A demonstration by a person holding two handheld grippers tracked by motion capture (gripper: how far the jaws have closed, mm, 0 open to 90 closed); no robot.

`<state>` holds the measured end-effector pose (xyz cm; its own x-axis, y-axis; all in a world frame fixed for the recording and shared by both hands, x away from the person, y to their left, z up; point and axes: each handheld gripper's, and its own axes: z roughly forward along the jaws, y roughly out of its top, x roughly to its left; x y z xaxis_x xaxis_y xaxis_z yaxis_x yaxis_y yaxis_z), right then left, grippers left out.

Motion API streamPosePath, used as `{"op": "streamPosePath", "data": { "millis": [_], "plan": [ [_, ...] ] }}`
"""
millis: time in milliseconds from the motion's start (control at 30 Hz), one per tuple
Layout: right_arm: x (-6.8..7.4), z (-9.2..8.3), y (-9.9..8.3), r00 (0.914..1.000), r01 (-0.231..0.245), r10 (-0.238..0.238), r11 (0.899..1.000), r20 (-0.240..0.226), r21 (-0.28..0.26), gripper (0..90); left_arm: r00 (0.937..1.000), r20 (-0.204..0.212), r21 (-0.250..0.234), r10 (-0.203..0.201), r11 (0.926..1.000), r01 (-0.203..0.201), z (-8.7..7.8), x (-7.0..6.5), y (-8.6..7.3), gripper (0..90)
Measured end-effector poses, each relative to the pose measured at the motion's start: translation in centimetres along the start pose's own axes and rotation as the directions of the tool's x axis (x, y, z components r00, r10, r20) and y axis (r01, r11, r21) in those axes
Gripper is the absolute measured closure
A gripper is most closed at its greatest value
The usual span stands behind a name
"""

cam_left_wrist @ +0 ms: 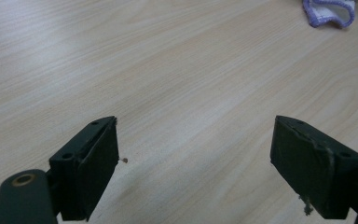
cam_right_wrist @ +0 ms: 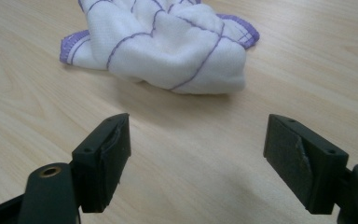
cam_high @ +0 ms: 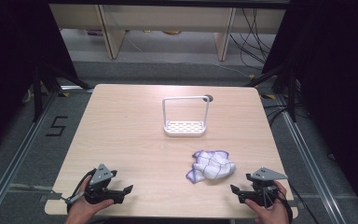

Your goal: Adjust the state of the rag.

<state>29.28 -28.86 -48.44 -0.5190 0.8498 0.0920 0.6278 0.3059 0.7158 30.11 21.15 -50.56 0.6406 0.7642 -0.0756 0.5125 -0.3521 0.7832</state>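
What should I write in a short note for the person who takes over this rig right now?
Left claw: open, nothing in it, low at the near left edge of the table.
Right claw: open, nothing in it, at the near right edge, facing the cloth.
Cloth: white with purple lines, crumpled, lying on the table a little ahead of the right claw; neither claw touches it.
White rack: upright farther back near the middle, nothing on it.
Done: nothing is grasped yet.
Left: probably to take hold of the cloth; the right claw is nearest to it.
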Motion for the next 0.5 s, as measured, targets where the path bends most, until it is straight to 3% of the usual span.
{"op": "streamPosePath", "data": {
  "millis": [33,67,167,200,233,267,367,500],
  "plan": [
    [-0.3,0.0,0.1,0.9995,0.031,-0.031,0.999,-0.010,-0.008,24.4,1.0000,-0.010,0.006,0.003,1.0000,-0.003,0.0,0.0,0.0,14.9],
    [-0.1,-0.1,0.2,0.9999,0.007,-0.007,1.000,-0.015,-0.013,25.3,0.9998,0.000,-0.015,-0.022,0.9996,0.022,0.1,-0.2,0.0,14.9],
    [-0.4,-0.6,1.0,0.9987,0.052,-0.052,0.998,-0.001,-0.031,29.7,1.0000,0.001,-0.001,0.003,1.0000,-0.003,-0.1,-0.1,0.1,15.0],
    [-0.4,-0.6,1.0,0.9987,0.052,-0.052,0.998,-0.001,-0.031,29.7,1.0000,0.001,-0.012,-0.008,0.9999,0.008,0.0,-0.2,0.1,15.0],
    [-0.2,-0.8,1.4,0.9997,0.022,-0.022,0.999,0.006,-0.033,30.9,1.0000,0.006,-0.002,0.005,1.0000,-0.005,0.0,-0.2,0.1,14.9],
    [-0.6,-0.8,1.7,0.9984,0.056,-0.056,0.997,0.005,-0.050,32.0,1.0000,0.007,-0.004,0.004,1.0000,-0.004,0.0,-0.2,0.1,14.9],
    [-0.4,-1.0,2.5,0.9992,0.039,-0.039,0.998,-0.004,-0.043,35.7,0.9999,0.005,-0.012,-0.012,0.9998,0.013,0.0,-0.2,0.1,14.9],
    [-0.3,-0.4,3.7,0.9979,0.064,-0.064,0.997,-0.001,-0.047,37.2,0.9999,0.005,-0.011,-0.012,0.9999,0.012,-0.1,-0.1,0.2,14.9]
  ]
}}
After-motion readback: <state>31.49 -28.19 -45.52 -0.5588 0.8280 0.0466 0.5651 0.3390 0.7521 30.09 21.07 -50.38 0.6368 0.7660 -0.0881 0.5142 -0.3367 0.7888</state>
